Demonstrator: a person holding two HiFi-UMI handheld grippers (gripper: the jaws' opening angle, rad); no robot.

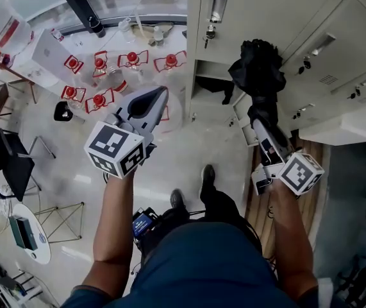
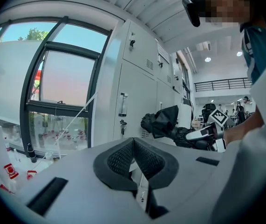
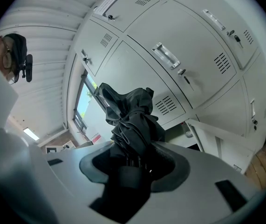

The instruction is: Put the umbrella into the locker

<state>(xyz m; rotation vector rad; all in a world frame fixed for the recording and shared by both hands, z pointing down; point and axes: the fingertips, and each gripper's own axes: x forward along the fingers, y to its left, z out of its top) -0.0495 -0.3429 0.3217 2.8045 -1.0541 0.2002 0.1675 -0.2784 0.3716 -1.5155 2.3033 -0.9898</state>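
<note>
The right hand-held gripper (image 1: 257, 122) grips the folded black umbrella (image 1: 257, 69) by its lower end, in the air before the grey lockers (image 1: 253, 11), while the left hand-held gripper (image 1: 161, 95) is closed and empty.

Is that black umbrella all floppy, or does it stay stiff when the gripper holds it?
Probably both. The umbrella stands straight out from the right gripper, so a stiff shaft likely runs inside. Its loose, crumpled cloth would probably flap and could snag on the locker edge. It looks fairly light, held by one end.
</note>
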